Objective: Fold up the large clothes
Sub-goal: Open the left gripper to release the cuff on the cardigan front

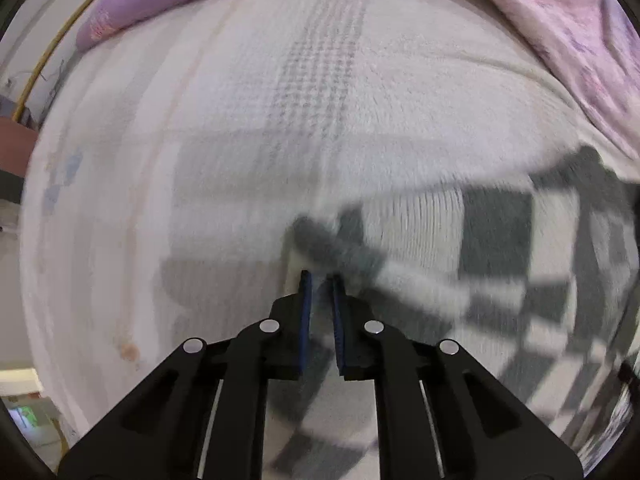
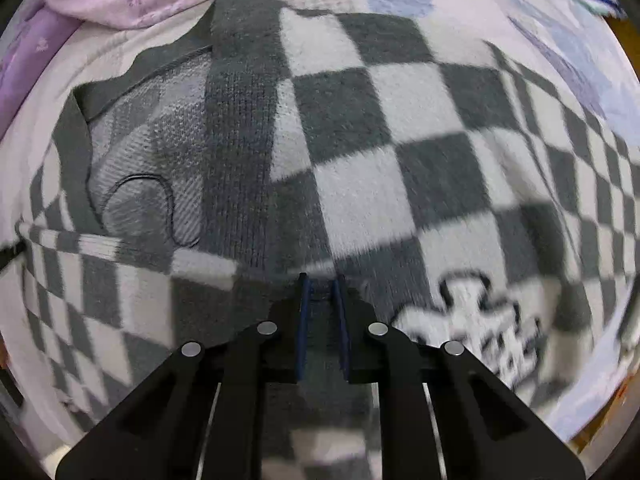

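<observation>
**Both grippers pinching a checkered garment on the bed**

Left wrist view: the left gripper has its fingers drawn narrow, with a fold of the checkered garment between the blue pads at the tips. The fabric is grey and white, fuzzy, and badly blurred here; it stretches from the fingertips away to the right and lower right. Beneath it lies the bed, covered in a pale sheet with a faint woven grid band running up the middle. A purple pillow sits at the far left edge of the bed, and a pink floral quilt is bunched along the far right.

Right wrist view: the right gripper is likewise nearly closed, its fingers nipping the garment's edge near a dark ribbed strip. The garment spreads wide across the bed, its open front showing the lighter inside at left. A white printed patch with black marks shows lower right, too blurred to read. The pink quilt lies upper left.
</observation>
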